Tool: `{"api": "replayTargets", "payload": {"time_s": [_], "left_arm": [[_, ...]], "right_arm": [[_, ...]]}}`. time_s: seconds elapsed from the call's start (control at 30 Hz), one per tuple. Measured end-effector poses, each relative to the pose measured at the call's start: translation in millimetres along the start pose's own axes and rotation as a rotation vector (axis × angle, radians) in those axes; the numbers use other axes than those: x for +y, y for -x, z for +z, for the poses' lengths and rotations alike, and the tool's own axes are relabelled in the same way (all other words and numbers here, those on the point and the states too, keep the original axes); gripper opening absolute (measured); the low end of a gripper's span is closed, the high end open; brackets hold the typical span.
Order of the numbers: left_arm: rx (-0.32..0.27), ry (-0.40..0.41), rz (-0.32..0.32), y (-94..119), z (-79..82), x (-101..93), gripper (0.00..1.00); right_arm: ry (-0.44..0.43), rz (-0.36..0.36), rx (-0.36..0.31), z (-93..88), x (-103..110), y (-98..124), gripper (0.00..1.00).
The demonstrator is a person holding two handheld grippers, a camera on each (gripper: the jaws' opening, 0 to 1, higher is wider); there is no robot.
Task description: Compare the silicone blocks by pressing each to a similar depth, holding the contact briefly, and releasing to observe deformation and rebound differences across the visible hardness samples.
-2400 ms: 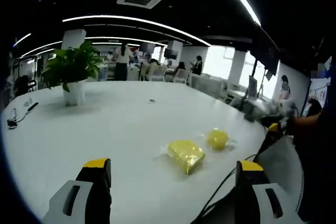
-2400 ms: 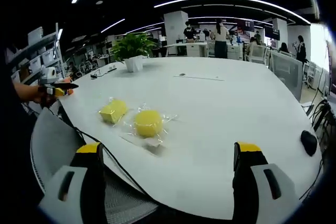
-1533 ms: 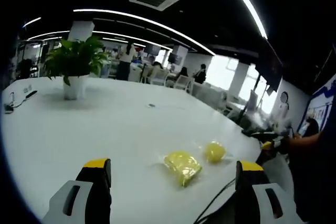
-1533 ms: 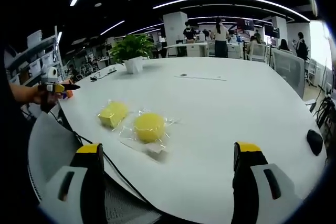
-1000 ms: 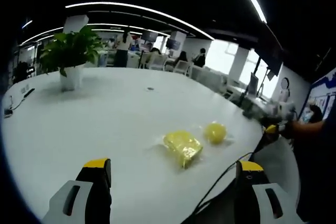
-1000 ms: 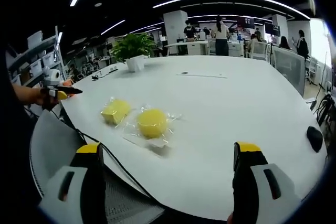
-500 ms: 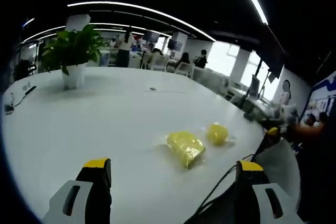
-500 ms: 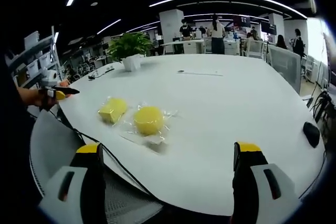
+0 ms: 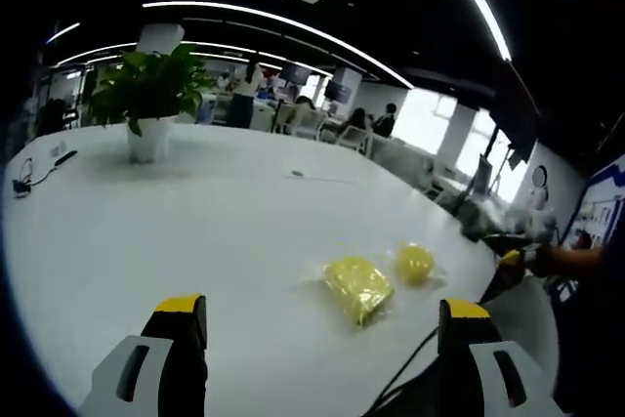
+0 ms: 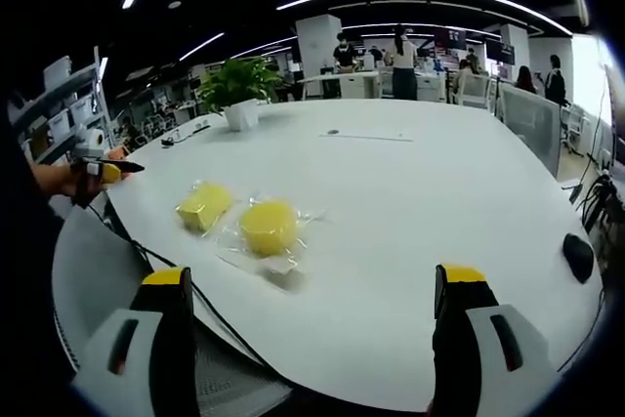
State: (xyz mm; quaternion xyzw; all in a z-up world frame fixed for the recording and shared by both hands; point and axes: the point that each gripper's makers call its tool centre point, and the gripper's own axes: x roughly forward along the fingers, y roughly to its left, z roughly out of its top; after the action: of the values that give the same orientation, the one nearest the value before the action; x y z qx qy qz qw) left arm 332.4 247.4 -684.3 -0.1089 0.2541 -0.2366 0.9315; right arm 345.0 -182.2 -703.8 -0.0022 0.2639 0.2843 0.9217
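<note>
Two yellow silicone blocks in clear wrap lie near the white table's edge. In the left gripper view the squarish block (image 9: 357,285) is nearer and the round block (image 9: 414,263) lies behind it to the right. In the right gripper view the round block (image 10: 268,226) sits beside the squarish block (image 10: 203,205). My left gripper (image 9: 317,378) is open, held short of the blocks, nothing between its jaws. My right gripper (image 10: 314,349) is open too, above the table edge, well short of the round block. The other gripper's tip (image 10: 105,169) shows at far left, held by a hand.
A potted plant (image 9: 148,104) stands at the far side of the white table (image 9: 176,222). A black cable (image 10: 181,285) runs along the near edge over a grey chair back (image 10: 88,271). A black mouse (image 10: 577,257) lies at the right. People stand at desks far behind.
Both views shifted slightly with the hands; the blocks sit a little further right in the left gripper view and a little left in the right one. The blocks themselves lie unmoved; both grippers stay open.
</note>
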Motion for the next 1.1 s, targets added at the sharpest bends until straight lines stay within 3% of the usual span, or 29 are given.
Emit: {"api": "replayTargets", "payload": {"time_s": [0.13,0.27,0.6,0.77,0.93,1.1], "left_arm": [[0.031,0.021,0.017,-8.8,0.0,7.0,1.0],[0.023,0.144,0.027,-18.5,2.6,14.7,1.0],[0.065,0.114,-0.013,-45.8,8.1,9.9,0.98],[0.1,0.142,-0.042,-63.1,-0.8,9.2,0.95],[0.122,0.256,-0.074,-80.7,-12.2,8.7,0.89],[0.156,0.257,-0.081,-96.9,-20.4,8.9,0.85]], "right_arm": [[-0.002,0.013,0.005,-0.7,4.4,-1.9,0.96],[0.009,0.005,-0.001,-0.2,6.1,-2.9,0.96],[-0.002,-0.001,-0.004,-1.8,5.6,-1.6,0.96],[-0.006,-0.007,-0.01,-0.8,2.9,0.8,0.96],[-0.025,-0.011,-0.023,0.2,0.9,1.5,0.96],[-0.027,-0.006,-0.034,4.2,1.3,0.1,0.96]]}}
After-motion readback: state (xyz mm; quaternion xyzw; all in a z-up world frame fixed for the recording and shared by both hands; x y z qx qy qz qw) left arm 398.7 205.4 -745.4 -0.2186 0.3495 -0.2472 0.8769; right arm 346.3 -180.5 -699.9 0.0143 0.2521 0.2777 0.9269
